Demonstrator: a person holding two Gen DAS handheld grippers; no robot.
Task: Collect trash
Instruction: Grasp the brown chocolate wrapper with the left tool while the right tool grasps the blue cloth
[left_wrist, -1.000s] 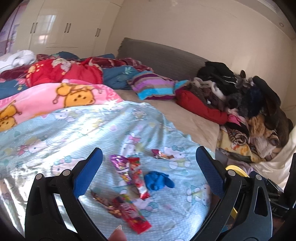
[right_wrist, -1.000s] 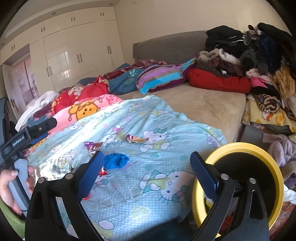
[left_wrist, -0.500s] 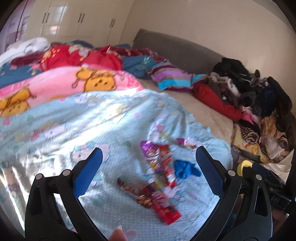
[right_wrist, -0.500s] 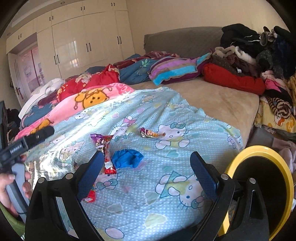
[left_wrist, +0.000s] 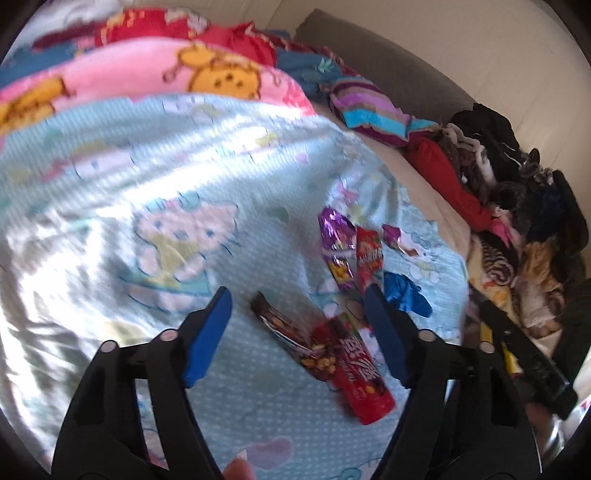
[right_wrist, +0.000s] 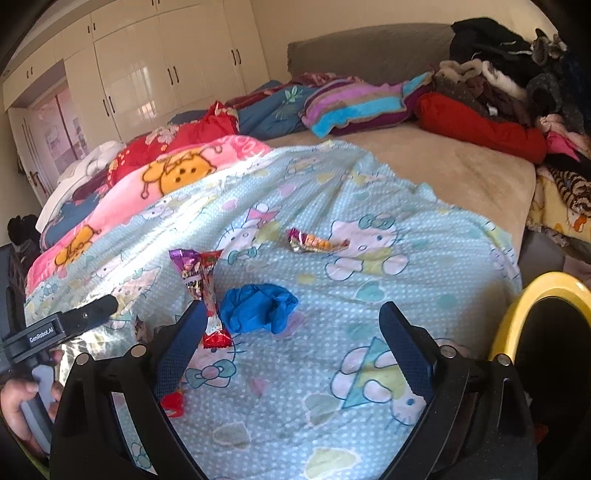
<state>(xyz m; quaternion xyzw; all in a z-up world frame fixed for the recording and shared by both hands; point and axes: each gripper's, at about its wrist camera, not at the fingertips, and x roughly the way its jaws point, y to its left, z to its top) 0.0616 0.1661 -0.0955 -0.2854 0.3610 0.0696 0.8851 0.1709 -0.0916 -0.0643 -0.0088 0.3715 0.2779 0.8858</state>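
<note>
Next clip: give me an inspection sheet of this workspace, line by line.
Surface: bed under a light-blue cartoon blanket.
Job's things: red wrapper overlapping a dark wrapper; purple wrapper beside a second red wrapper; small wrapper apart; crumpled blue glove; yellow-rimmed bin at the bed's edge.
Clutter: clothes pile, folded blankets.
Grippers: left tool open over the overlapping wrappers; right tool open, empty.
Cables: nothing seen.
Surroundings: white wardrobes.

The black handle (right_wrist: 55, 332) at nine o'clock in the right wrist view bears white lettering, "GenRobot.AI". Print on the snack wrappers (left_wrist: 354, 354) is too blurred to read.
</note>
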